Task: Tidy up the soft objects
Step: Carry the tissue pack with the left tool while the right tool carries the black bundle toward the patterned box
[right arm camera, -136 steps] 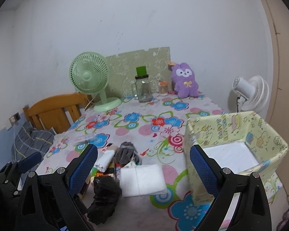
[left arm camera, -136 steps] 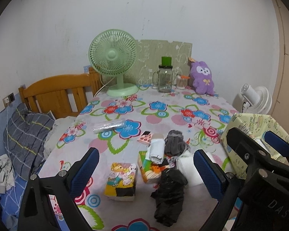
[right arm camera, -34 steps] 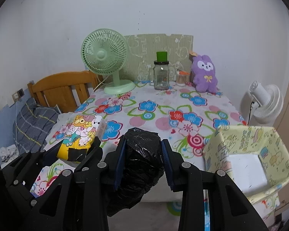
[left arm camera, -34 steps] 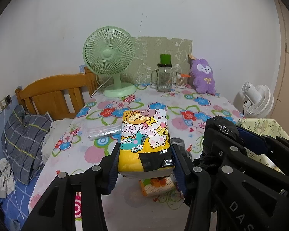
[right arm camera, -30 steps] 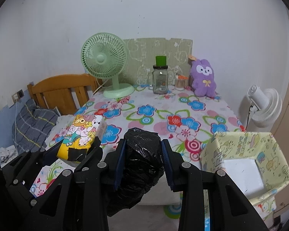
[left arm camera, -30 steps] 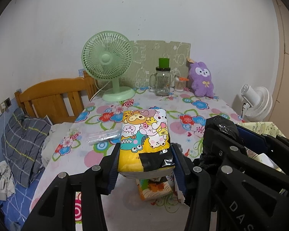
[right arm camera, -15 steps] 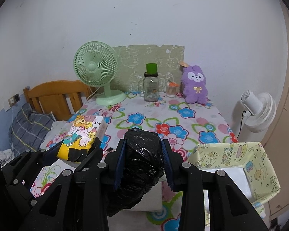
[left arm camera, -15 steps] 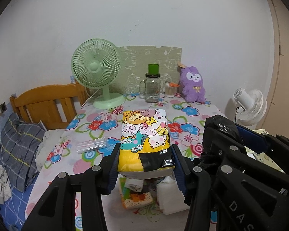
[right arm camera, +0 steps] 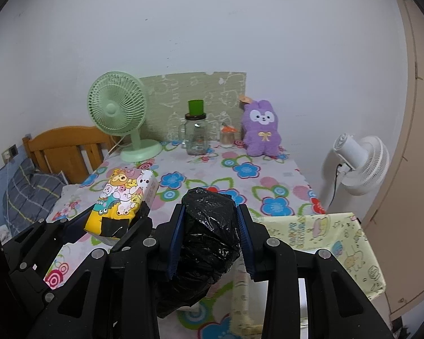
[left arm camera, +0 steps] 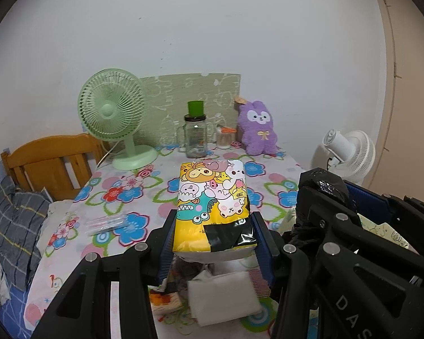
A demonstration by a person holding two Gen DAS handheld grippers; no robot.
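Left gripper point(left arm camera: 213, 236) pinches yellow cartoon-print tissue pack point(left arm camera: 213, 206) above floral table point(left arm camera: 132, 195); right gripper point(right arm camera: 210, 237) clamps crumpled black plastic bag point(right arm camera: 209, 237) beside pale-yellow fabric box point(right arm camera: 336, 240); risk: the bag's hanging tail may snag on the box rim, or the slick pack may slip.

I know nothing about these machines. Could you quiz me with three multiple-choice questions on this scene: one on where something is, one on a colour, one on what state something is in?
1. Where is the purple plush rabbit?
A. in the box
B. at the table's far edge by the wall
C. on the floor

2. What colour is the desk fan on the table?
A. green
B. red
C. black

3. What is the right gripper doing?
A. hanging empty
B. clamping a black plastic bag
C. holding a jar

Answers: B, it sits by the wall panel; A, pale green cage and base; B, bag squeezed between the fingers.
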